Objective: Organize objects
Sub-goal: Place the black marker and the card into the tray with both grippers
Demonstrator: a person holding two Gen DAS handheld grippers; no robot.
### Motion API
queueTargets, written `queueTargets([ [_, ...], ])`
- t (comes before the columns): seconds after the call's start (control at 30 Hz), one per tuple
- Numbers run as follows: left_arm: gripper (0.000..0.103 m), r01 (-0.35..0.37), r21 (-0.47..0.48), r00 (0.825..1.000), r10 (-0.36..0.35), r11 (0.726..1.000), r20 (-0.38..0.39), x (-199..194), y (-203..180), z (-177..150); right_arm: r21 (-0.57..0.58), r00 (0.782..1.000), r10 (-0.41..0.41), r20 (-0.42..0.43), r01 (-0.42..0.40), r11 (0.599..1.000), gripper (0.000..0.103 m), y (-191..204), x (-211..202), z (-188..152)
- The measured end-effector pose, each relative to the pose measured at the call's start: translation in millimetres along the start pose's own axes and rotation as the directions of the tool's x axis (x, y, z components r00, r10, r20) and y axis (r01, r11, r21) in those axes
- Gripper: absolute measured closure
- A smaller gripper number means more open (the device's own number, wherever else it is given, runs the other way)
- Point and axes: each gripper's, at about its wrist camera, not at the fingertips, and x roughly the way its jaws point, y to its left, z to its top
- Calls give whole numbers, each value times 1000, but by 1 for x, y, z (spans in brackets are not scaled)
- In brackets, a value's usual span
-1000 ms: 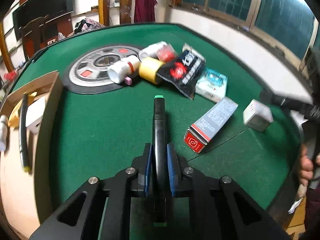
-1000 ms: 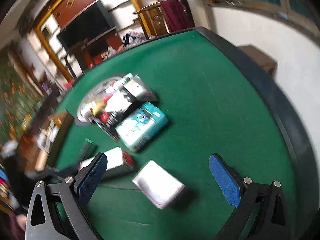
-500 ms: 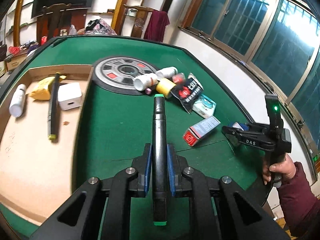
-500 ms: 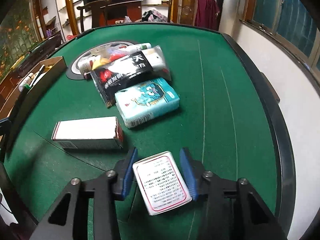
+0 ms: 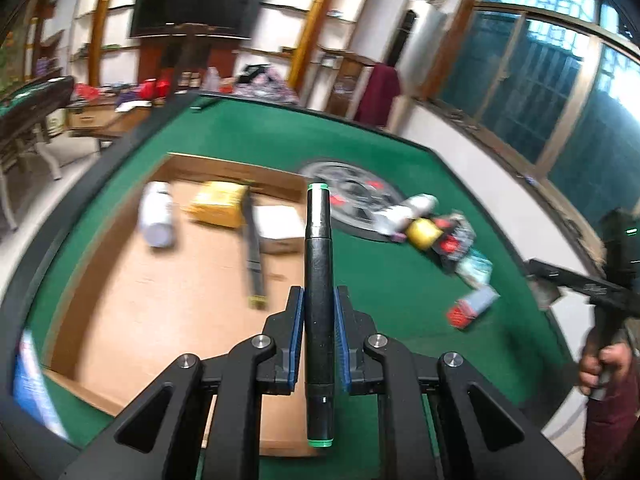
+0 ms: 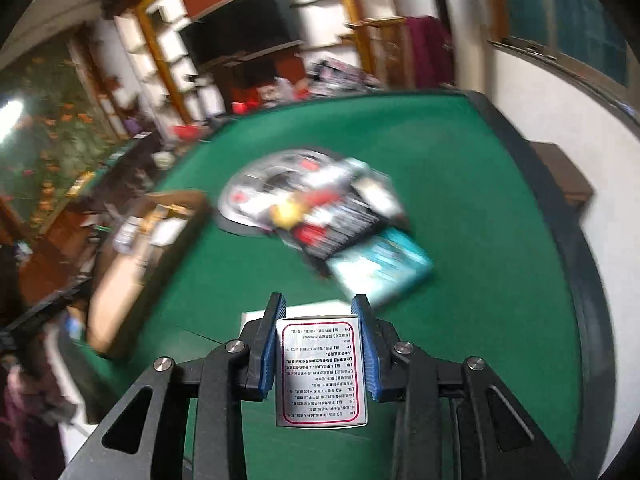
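Observation:
My left gripper (image 5: 319,300) is shut on a black marker with green ends (image 5: 319,264), held over the near right part of a shallow cardboard box (image 5: 132,300). The box holds a white bottle (image 5: 157,216), a yellow packet (image 5: 220,203), a white block (image 5: 280,226) and a black pen (image 5: 253,256). My right gripper (image 6: 319,306) is shut on a small white box with red-framed text (image 6: 321,372), lifted above the green table (image 6: 480,240). The right gripper also shows at the right of the left wrist view (image 5: 576,284).
A pile lies near the table's grey round centre plate (image 5: 348,192): white bottles (image 5: 404,210), a yellow roll (image 5: 420,232), a black-and-red snack bag (image 6: 336,232), a teal tissue pack (image 6: 384,268). A long red-ended box (image 5: 472,306) lies apart. The cardboard box also shows in the right wrist view (image 6: 132,272).
My left gripper has swung left with the marker, from over the felt to over the cardboard box. My right gripper has closed on the small white box and lifted it off the felt.

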Motion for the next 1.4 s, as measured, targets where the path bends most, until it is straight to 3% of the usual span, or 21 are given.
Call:
queueTargets([
  [0.13, 89, -95, -7, 995, 95, 995, -22, 3, 36, 13, -45, 989, 147, -32, -148, 988, 65, 61, 21, 24],
  [0.27, 89, -141, -33, 988, 138, 989, -67, 17, 71, 26, -89, 961, 258, -101, -267, 960, 65, 133, 57, 36],
  [0.5, 89, -222, -46, 963, 212, 974, -163, 47, 109, 30, -89, 901, 347, -260, -380, 921, 65, 237, 136, 42],
  [0.7, 89, -224, -106, 958, 200, 969, -205, 58, 133, 25, -29, 869, 357, -343, -390, 920, 65, 271, 200, 48],
  [0.87, 89, -185, -136, 969, 157, 973, -191, 55, 139, 21, -35, 876, 302, -376, -339, 940, 65, 281, 232, 48],
  [1.07, 87, -157, -141, 980, 137, 977, -147, 40, 136, 17, -63, 889, 250, -385, -295, 953, 65, 282, 242, 49],
  [1.3, 64, -157, -160, 985, 143, 975, -98, 16, 132, 10, -65, 890, 229, -395, -275, 959, 64, 283, 251, 48],
  [1.4, 59, -159, -165, 987, 150, 973, -65, 2, 129, 10, -58, 895, 235, -379, -276, 959, 60, 282, 246, 51],
])
